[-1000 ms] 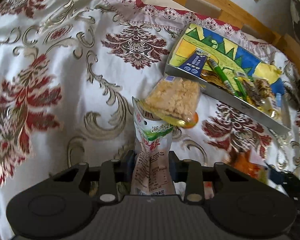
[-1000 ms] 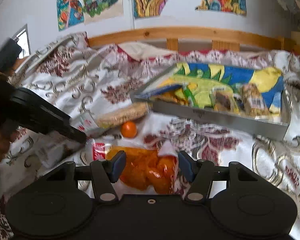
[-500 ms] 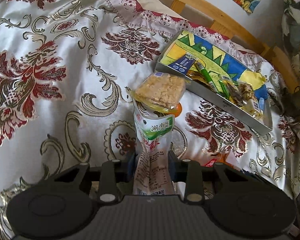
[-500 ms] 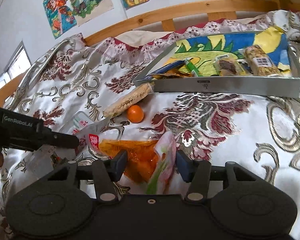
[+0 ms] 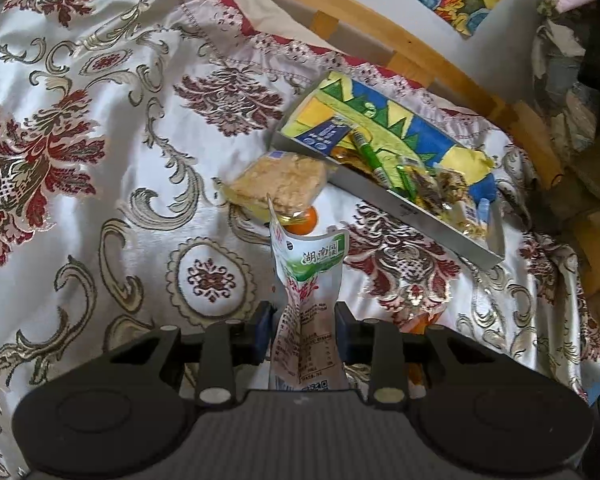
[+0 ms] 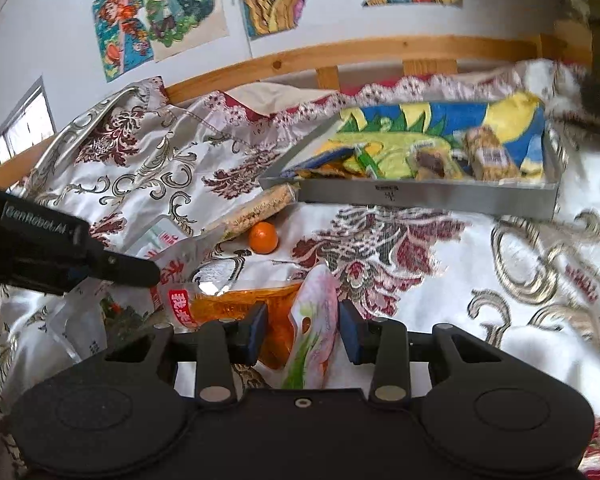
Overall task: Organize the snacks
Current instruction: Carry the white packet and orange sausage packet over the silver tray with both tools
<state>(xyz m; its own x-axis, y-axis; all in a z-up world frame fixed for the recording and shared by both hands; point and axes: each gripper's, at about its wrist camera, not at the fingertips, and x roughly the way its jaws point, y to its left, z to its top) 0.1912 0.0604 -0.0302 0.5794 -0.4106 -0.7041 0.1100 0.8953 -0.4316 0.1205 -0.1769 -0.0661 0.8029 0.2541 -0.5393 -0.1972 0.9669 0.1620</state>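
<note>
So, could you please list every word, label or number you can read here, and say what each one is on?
"湖南风": green band of the white snack pouch in the left gripper.
"GenRobot.AI": side of the left gripper's black body, right wrist view.
Red label on the orange snack bag: blurred.
Tray front wall mark, pouch's fine print, blue packet: too small.

A bedroom in a home is shown. A bed is covered by a glossy white bedspread point(image 5: 112, 184) patterned with red and gold floral scrolls, and it is bounded by a wooden bed rail point(image 6: 380, 54) set against a plain white wall point(image 6: 52, 20). Colourful cartoon pictures point(image 6: 160, 12) are fixed to that wall, and part of a window point(image 6: 26, 120) is seen at the left edge of the right wrist view.
</note>
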